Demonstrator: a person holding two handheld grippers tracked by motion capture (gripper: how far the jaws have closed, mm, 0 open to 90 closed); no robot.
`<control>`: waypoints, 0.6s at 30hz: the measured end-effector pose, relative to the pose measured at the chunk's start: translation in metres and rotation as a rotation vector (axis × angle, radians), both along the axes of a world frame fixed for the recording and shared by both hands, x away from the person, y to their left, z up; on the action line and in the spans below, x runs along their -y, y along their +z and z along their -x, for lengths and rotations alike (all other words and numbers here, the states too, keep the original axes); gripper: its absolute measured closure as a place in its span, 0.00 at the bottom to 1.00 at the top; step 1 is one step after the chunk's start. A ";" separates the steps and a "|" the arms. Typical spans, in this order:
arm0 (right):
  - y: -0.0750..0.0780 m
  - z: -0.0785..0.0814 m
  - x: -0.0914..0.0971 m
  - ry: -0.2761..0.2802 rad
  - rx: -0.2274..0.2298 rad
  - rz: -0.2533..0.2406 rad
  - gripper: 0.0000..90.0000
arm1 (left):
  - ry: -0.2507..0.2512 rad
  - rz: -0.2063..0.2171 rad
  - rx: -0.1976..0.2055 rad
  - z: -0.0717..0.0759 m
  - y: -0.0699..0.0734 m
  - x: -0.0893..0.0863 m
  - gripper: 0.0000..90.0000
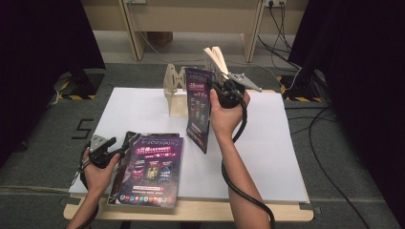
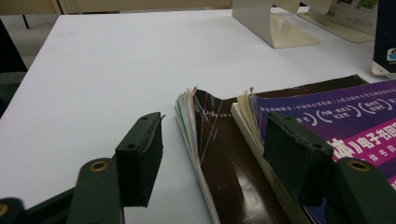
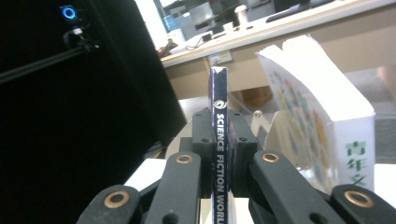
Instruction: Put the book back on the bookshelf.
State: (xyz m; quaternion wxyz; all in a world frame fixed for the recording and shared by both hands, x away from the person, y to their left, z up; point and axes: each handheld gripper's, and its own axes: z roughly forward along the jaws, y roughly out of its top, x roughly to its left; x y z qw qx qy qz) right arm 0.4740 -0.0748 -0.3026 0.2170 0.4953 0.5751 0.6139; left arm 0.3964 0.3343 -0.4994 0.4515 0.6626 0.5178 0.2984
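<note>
A person's right gripper (image 1: 224,90) is pinching a dark magazine (image 1: 199,109) by its spine and holding it upright above the white bench (image 1: 143,107), apparently so it can be stood on edge in the pale bookend (image 1: 175,88) at about 12 o'clock, where a white book (image 1: 217,58) is already leaning. At roughly 8 o'clock the left gripper (image 1: 117,144) is waiting with its jaws spread beside the remaining stack, a purple magazine (image 1: 155,167) lying on a brown one (image 2: 224,158) (the jaws are straddling the stack's corner without touching it), seemingly lined up for the next pickup.
</note>
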 end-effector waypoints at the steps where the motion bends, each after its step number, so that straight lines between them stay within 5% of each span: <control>1: 0.000 -0.001 -0.001 -0.013 0.007 0.013 0.94 | 0.000 0.001 0.002 0.000 0.000 0.000 0.41; 18: 0.002 -0.017 -0.001 -0.061 0.037 0.032 0.94 | -0.002 -0.002 -0.002 -0.001 0.000 0.001 0.41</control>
